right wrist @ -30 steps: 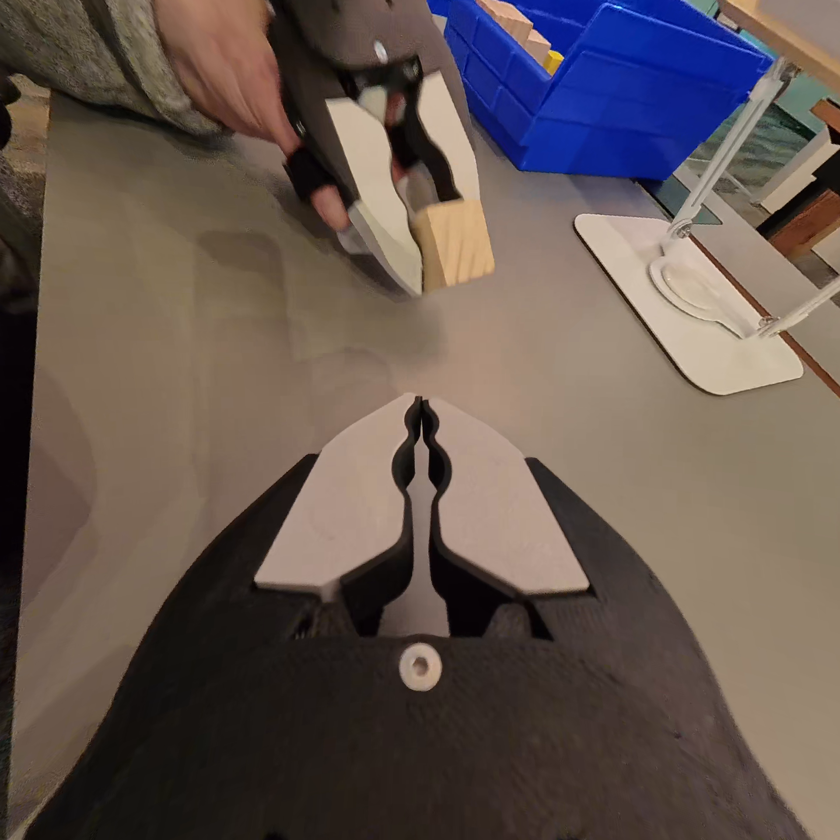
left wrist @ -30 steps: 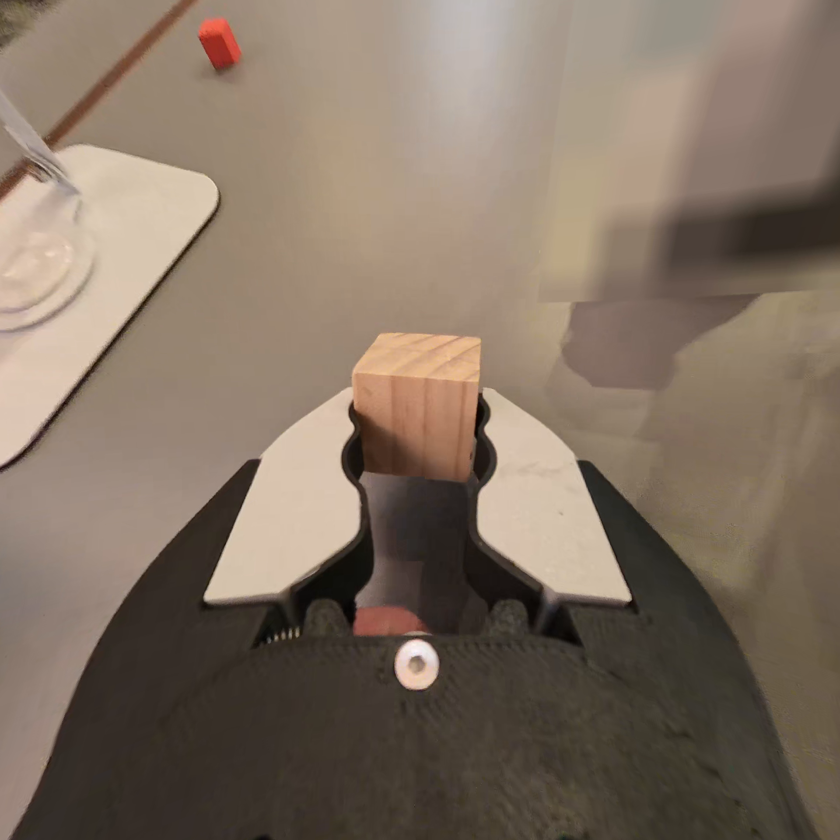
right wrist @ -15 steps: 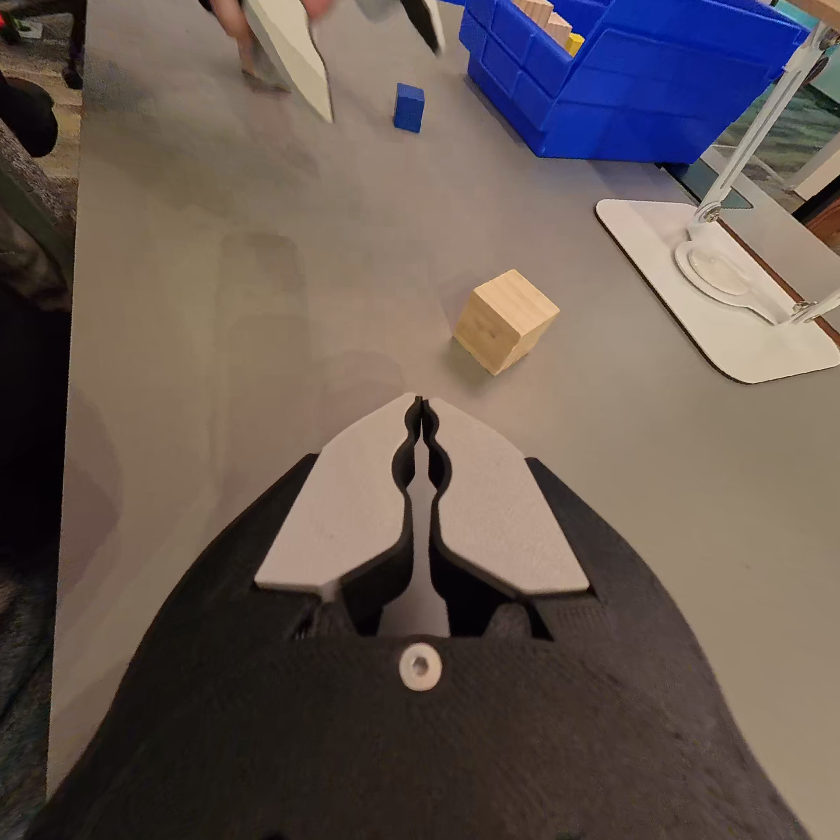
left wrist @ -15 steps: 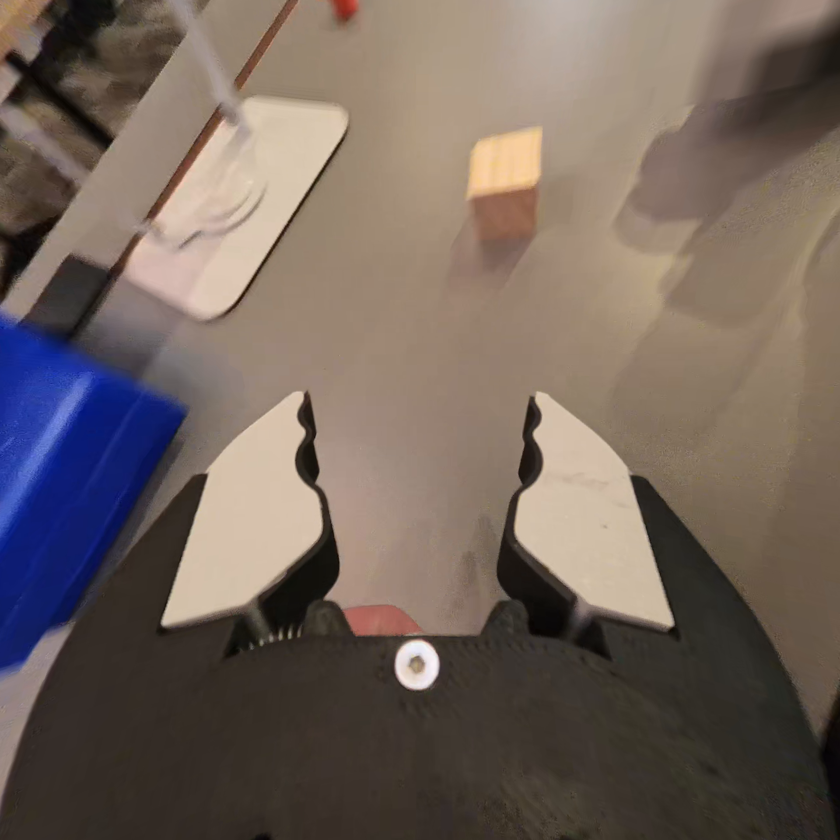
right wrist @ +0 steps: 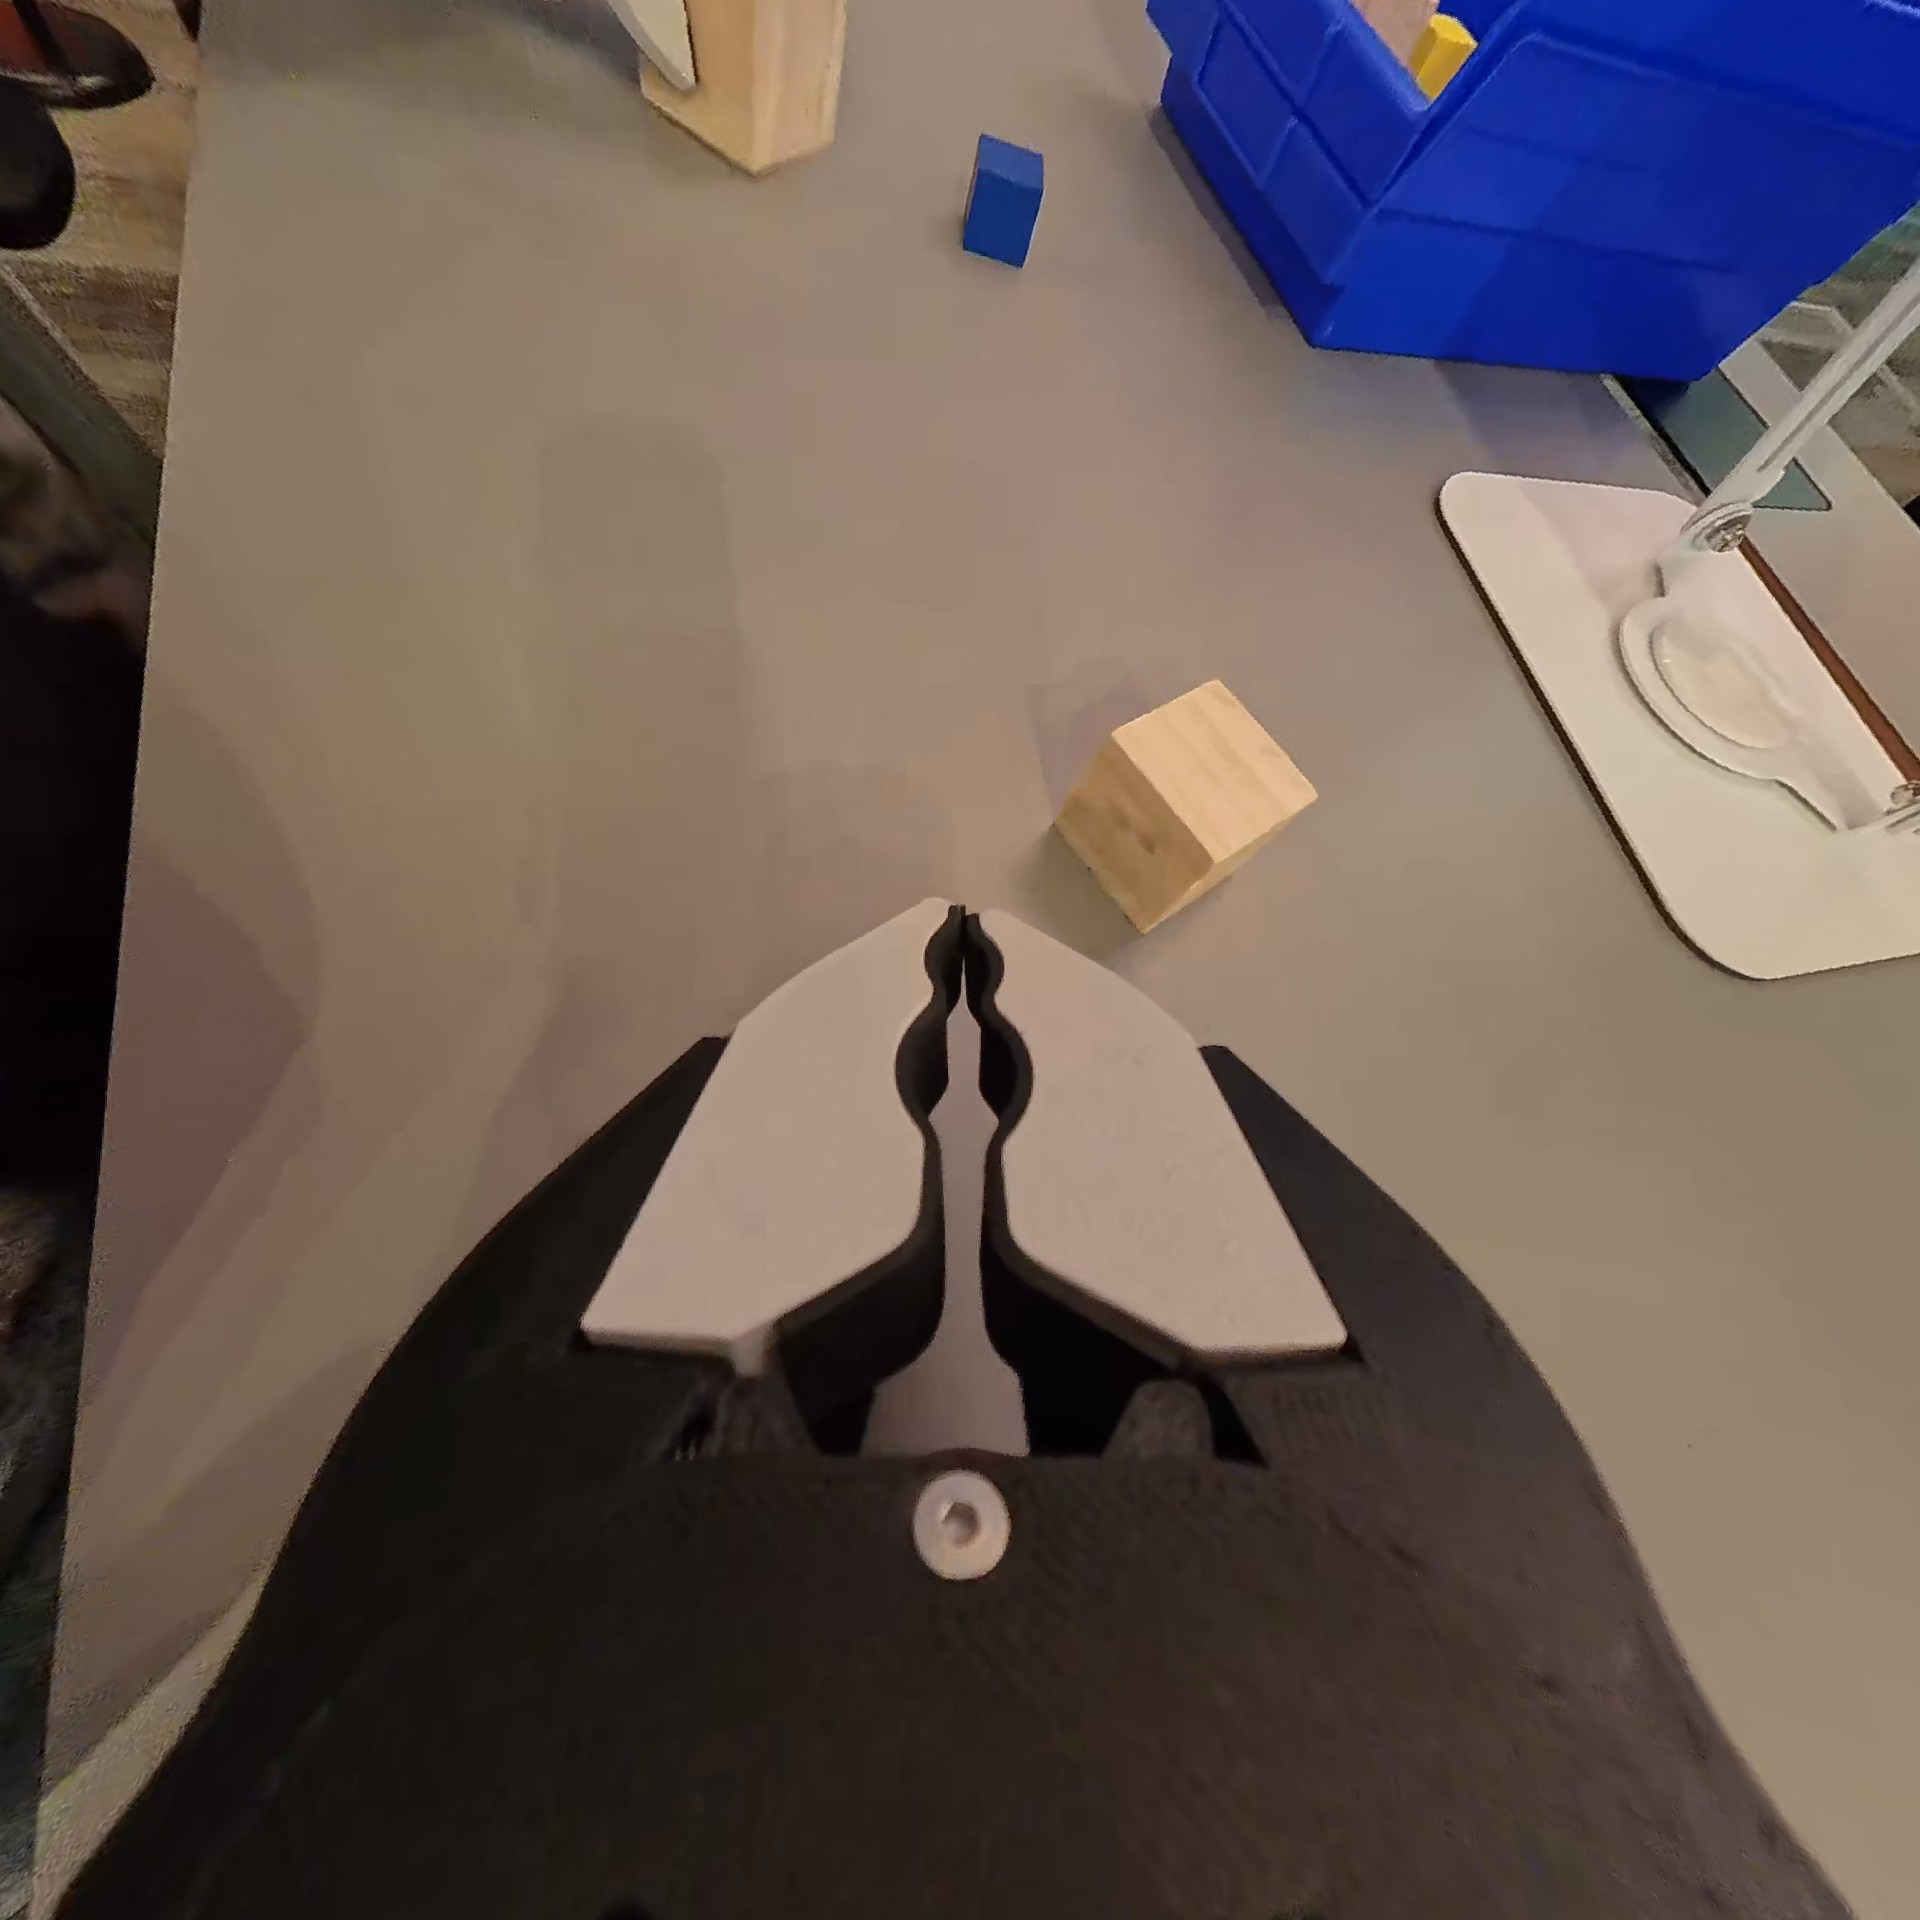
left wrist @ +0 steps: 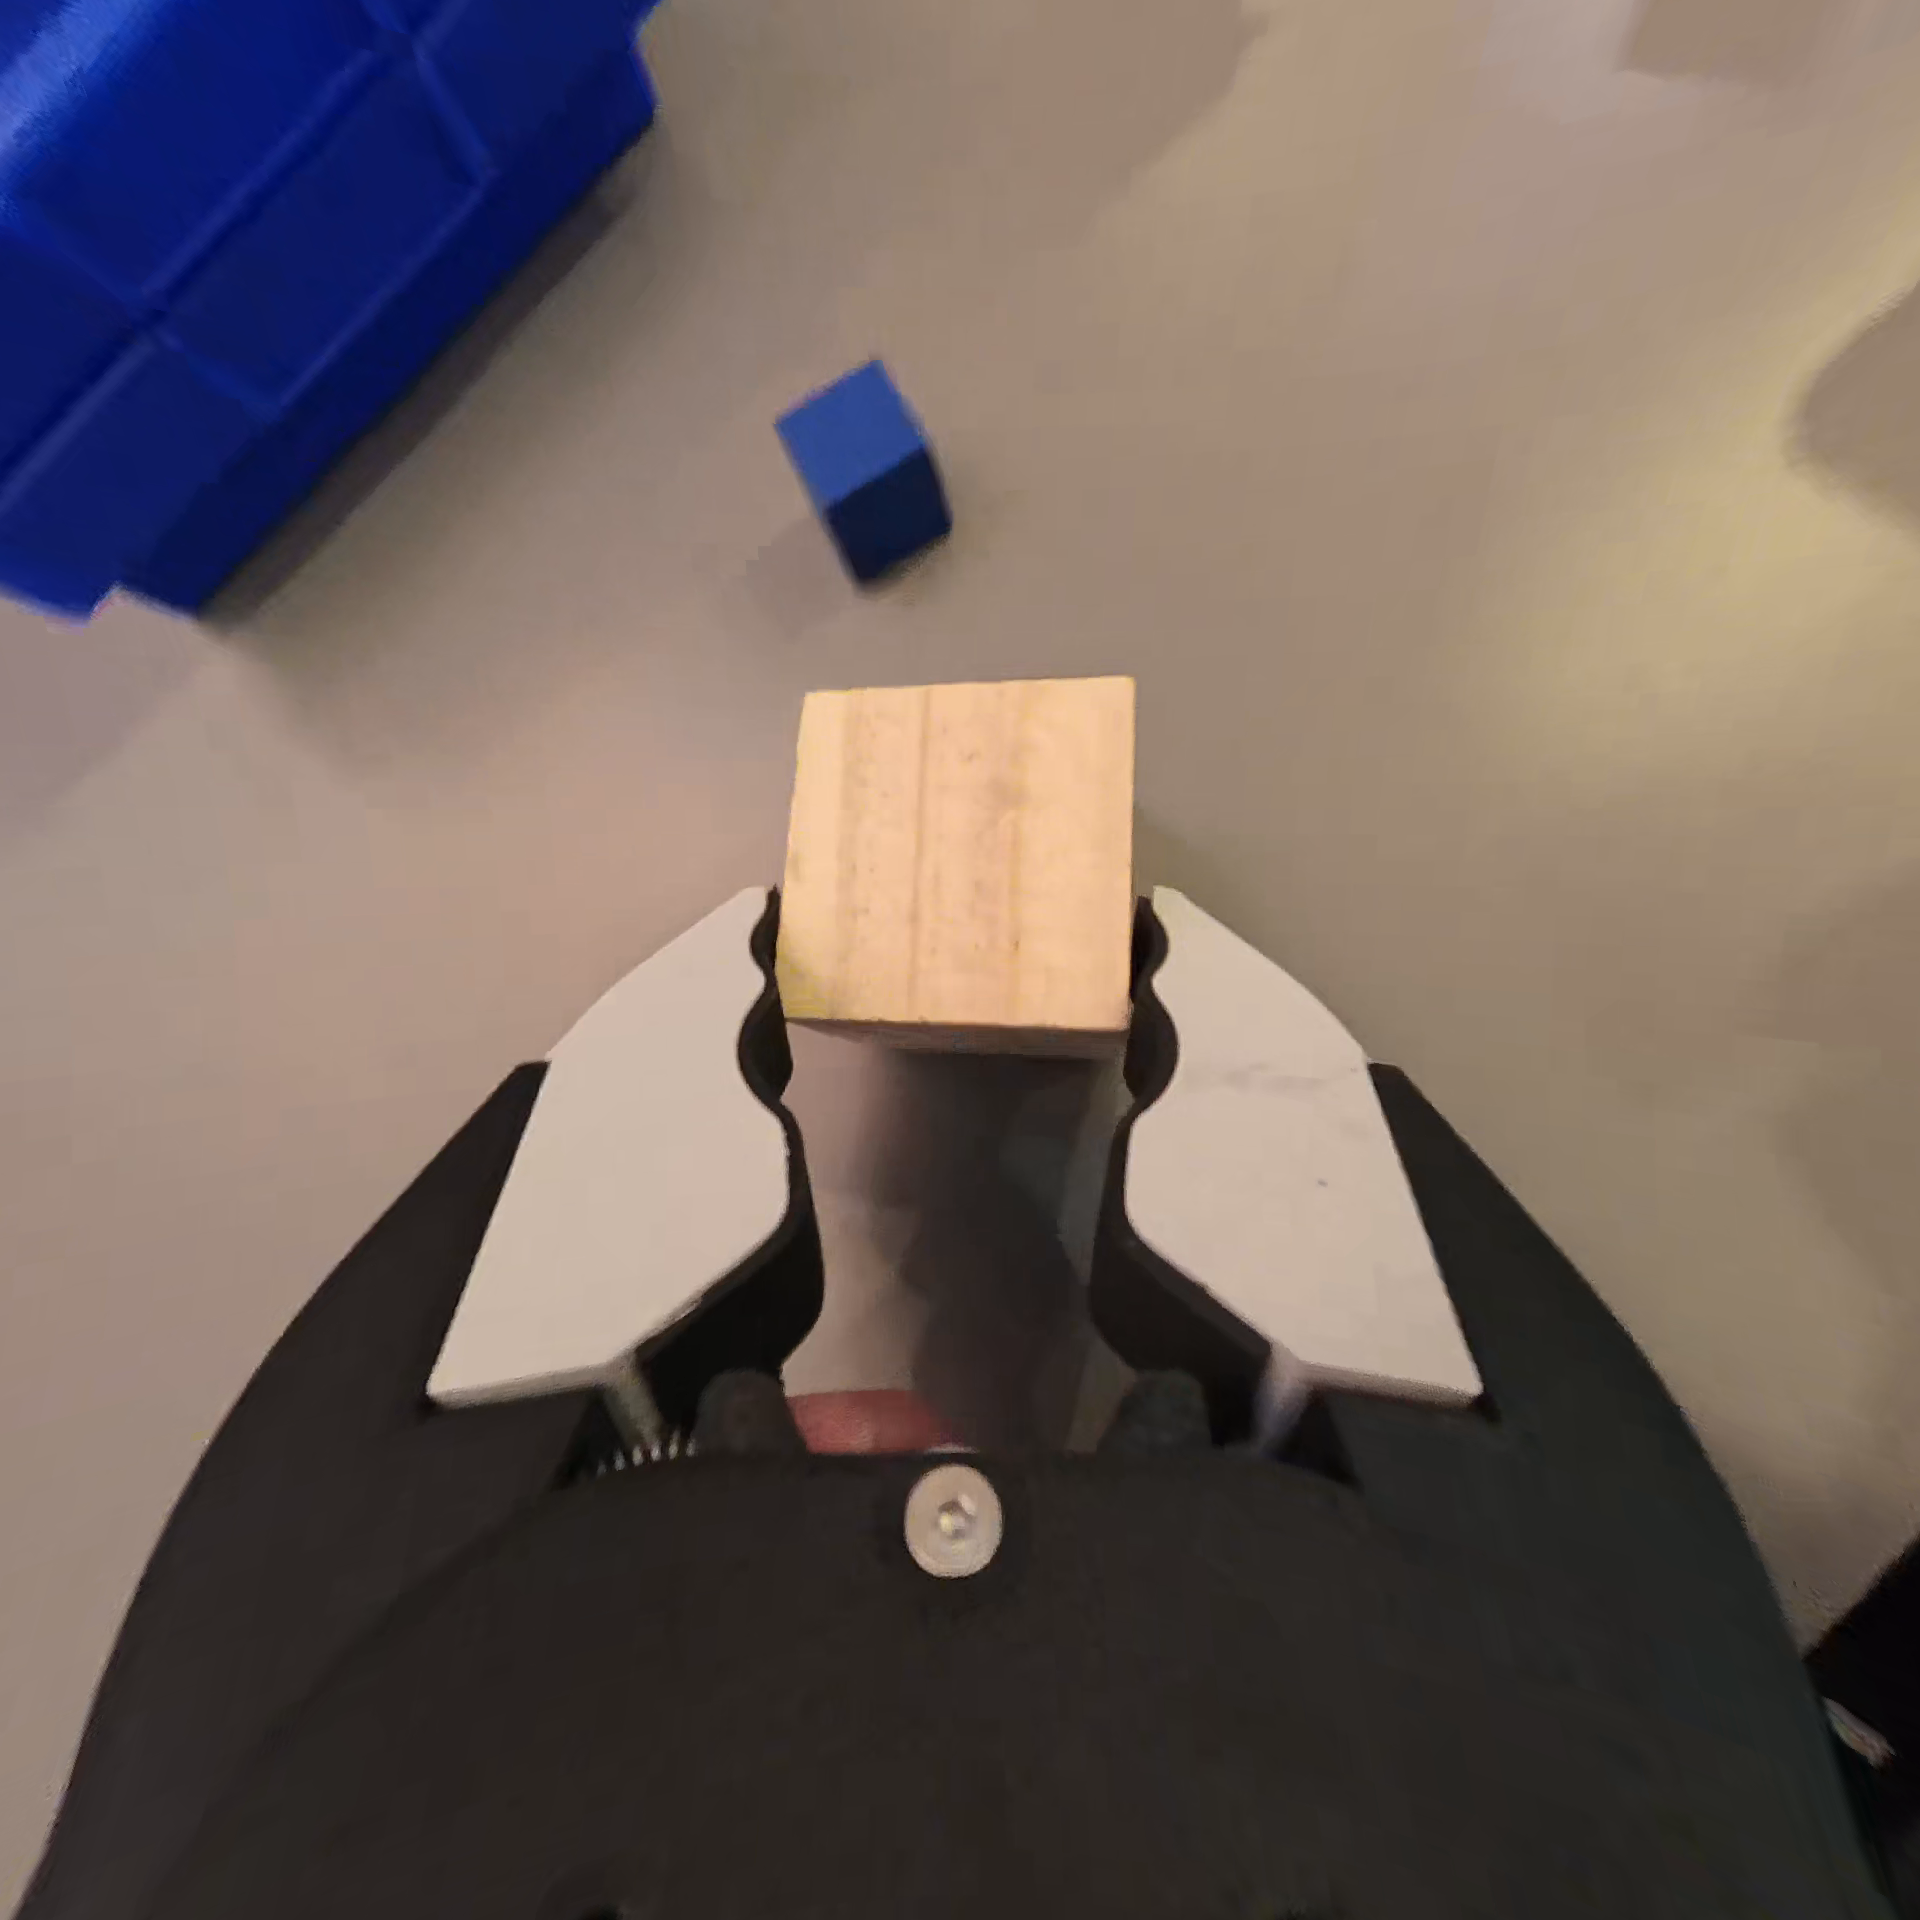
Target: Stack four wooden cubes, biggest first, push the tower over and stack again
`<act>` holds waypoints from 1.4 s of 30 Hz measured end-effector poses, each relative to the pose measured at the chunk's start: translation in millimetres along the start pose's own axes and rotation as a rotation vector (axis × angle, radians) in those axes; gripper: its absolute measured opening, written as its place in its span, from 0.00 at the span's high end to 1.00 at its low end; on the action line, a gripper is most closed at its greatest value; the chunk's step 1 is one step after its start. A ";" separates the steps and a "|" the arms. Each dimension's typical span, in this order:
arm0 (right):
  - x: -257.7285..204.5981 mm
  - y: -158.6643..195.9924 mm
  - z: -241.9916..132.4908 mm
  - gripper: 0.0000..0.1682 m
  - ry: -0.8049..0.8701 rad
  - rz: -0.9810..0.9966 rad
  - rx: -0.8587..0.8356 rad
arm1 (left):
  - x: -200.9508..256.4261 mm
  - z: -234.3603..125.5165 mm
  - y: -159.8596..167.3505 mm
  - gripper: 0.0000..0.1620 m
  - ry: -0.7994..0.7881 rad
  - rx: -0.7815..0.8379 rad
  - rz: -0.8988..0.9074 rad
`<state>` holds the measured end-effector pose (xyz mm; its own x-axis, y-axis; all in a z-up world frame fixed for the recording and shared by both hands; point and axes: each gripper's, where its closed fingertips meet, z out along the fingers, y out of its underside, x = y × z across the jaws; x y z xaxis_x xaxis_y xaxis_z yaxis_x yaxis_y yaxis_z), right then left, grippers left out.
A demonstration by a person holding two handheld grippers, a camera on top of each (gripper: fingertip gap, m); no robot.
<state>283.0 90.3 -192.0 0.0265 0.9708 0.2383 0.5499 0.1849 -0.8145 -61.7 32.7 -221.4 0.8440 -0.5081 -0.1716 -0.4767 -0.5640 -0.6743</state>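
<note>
Two grippers: the left gripper [left wrist: 958, 940] clamps a pale square wooden cube [left wrist: 961, 868]; a small blue cube [left wrist: 864, 468] sits at twelve o'clock. The right gripper [right wrist: 958, 916] (clenched, empty) has another light wooden cube [right wrist: 1184, 802] on the grey surface [right wrist: 623, 623] at one o'clock.

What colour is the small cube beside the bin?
Blue; the small cube shows best in the right wrist view.

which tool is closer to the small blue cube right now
Left. The left tool, shut on a wooden cube, is just short of the blue cube. The right tool is far back across the table, shut and empty.
</note>
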 end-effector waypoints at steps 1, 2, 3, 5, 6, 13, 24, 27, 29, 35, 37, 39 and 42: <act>2.3 -1.6 0.2 1.00 -0.004 0.008 0.010 | 6.2 5.6 -14.3 0.62 0.014 0.037 0.015; 4.6 -2.8 0.6 1.00 -0.008 0.015 0.018 | 15.6 12.6 -27.8 0.62 0.048 0.055 0.029; 7.4 -3.9 1.3 1.00 -0.011 0.019 0.024 | 25.3 20.4 -40.7 0.62 0.077 0.062 0.059; 12.2 -5.0 3.2 1.00 -0.017 0.025 0.027 | 41.1 38.3 -68.3 0.62 0.099 0.086 0.127; 14.6 -5.2 4.4 1.00 -0.017 0.024 0.025 | 53.8 48.4 -79.9 0.62 0.142 0.091 0.144; 31.6 -0.7 7.5 1.00 -0.022 0.049 0.013 | 111.7 104.1 -143.9 0.62 0.267 0.124 0.274; 39.8 11.2 2.9 1.00 -0.038 0.096 0.045 | 126.0 131.5 -169.3 0.42 0.267 0.144 0.248; 41.7 12.6 2.7 1.00 -0.040 0.107 0.049 | 124.0 132.6 -173.0 0.41 0.256 0.146 0.262; 43.0 13.2 2.1 1.00 -0.034 0.108 0.052 | 131.4 136.3 -173.0 0.58 0.290 0.147 0.271; 50.9 16.7 -1.2 1.00 -0.009 0.135 0.072 | 120.0 135.7 -179.3 0.59 0.216 0.183 0.270; 53.1 17.6 -2.0 1.00 -0.004 0.141 0.078 | 111.9 129.6 -182.3 0.59 0.208 0.207 0.232; 55.9 19.4 -3.2 1.00 0.006 0.148 0.081 | 100.7 123.9 -182.6 0.59 0.183 0.217 0.219; 61.4 20.3 -6.8 1.00 0.021 0.169 0.094 | 86.3 114.1 -183.6 0.59 0.168 0.242 0.179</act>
<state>301.4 152.6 -190.3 0.1303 0.9860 0.1040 0.4553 0.0337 -0.8897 126.7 166.7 -194.4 0.6906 -0.6964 -0.1952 -0.5244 -0.2962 -0.7983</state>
